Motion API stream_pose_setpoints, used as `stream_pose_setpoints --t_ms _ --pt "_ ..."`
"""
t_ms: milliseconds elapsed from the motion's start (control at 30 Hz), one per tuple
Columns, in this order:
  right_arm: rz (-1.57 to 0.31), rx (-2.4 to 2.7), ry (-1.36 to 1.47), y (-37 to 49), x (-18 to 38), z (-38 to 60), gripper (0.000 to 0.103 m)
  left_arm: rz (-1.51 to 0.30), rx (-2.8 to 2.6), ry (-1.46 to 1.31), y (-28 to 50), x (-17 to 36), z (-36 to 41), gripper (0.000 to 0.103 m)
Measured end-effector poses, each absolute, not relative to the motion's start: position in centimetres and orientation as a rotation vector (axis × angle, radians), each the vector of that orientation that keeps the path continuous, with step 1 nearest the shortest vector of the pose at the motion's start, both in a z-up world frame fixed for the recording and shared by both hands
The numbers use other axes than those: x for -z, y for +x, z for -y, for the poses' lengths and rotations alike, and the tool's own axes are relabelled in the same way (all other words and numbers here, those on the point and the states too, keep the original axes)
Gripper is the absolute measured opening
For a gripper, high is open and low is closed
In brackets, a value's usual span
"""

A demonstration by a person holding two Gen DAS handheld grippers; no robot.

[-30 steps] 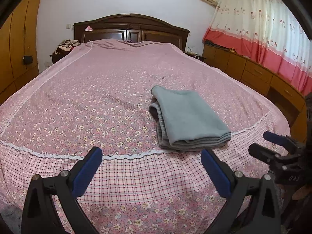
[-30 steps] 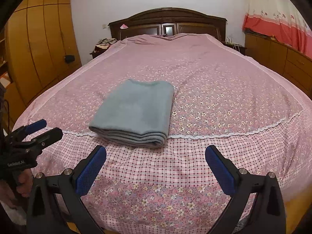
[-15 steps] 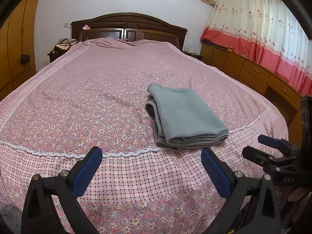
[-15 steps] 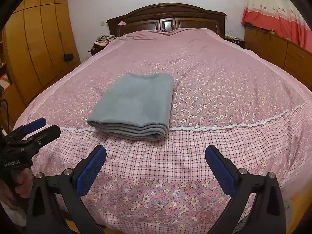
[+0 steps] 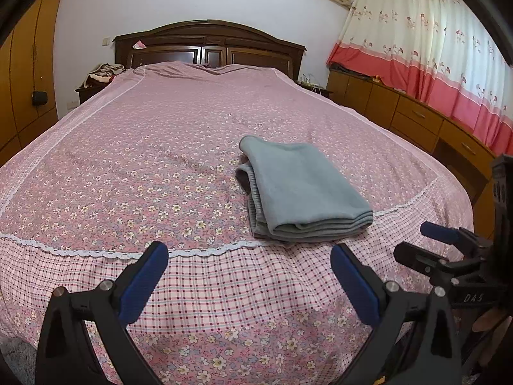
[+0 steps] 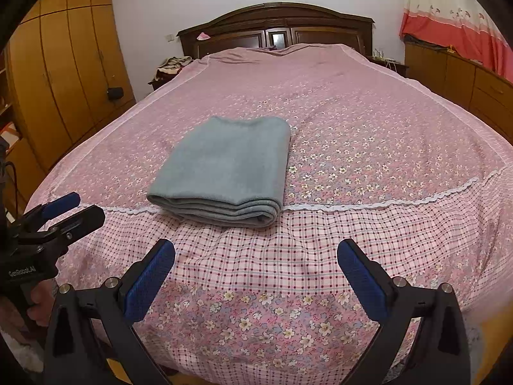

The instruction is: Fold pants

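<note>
The grey-blue pants (image 5: 301,186) lie folded into a compact stack on the pink floral bedspread (image 5: 144,147), near the lace trim at the foot of the bed. They also show in the right wrist view (image 6: 227,166). My left gripper (image 5: 248,269) is open and empty, held back from the bed's foot edge, short of the pants. My right gripper (image 6: 256,266) is open and empty, likewise short of the pants. Each gripper shows in the other's view, the right one (image 5: 439,243) and the left one (image 6: 64,215).
A dark wooden headboard (image 5: 208,45) stands at the far end. A wooden wardrobe (image 6: 57,73) lines the left wall. Low wooden cabinets (image 5: 416,118) under red and cream curtains (image 5: 433,48) run along the right. A nightstand with clothes (image 5: 99,77) sits by the headboard.
Both grippers have pulled back and dipped slightly from the bed's foot edge. The folded pants have not moved. Both grippers stay open.
</note>
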State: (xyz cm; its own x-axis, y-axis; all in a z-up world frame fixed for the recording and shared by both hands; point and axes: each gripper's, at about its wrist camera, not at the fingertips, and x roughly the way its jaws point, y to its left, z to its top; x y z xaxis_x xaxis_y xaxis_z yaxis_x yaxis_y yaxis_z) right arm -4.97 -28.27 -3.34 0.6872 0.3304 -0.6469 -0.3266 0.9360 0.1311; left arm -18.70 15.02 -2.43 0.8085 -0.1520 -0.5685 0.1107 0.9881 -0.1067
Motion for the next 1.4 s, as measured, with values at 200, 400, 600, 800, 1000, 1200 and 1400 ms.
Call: stream_pose_setpoints --t_ms 200,400,600,800,1000,1200,1400 --pt "-0.731 -0.371 0.004 -4.93 3.39 28.17 0.103 -0.617 0.144 -0.07 -18.69 2.53 -14.99 0.103" --pt "-0.736 -0.374 0.005 -4.88 3.57 27.98 0.103 -0.617 0.143 -0.071 -18.72 2.56 -15.0 0.103" --pt "-0.737 -0.376 0.005 -4.91 3.65 27.93 0.103 -0.618 0.143 -0.073 -18.75 2.69 -14.98 0.103" --pt "-0.732 -0.36 0.015 -4.92 3.63 28.31 0.103 -0.618 0.14 -0.075 -18.87 2.8 -15.2 0.103" --pt "-0.734 -0.351 -0.03 -5.09 3.82 27.81 0.103 -0.618 0.135 -0.093 -18.88 2.92 -15.67 0.103" --pt "-0.741 -0.363 -0.016 -5.0 3.86 27.76 0.103 -0.616 0.142 -0.08 -18.94 2.93 -15.57 0.103" --pt "-0.743 -0.365 0.006 -4.9 3.72 28.19 0.103 -0.616 0.146 -0.074 -18.86 2.95 -15.24 0.103"
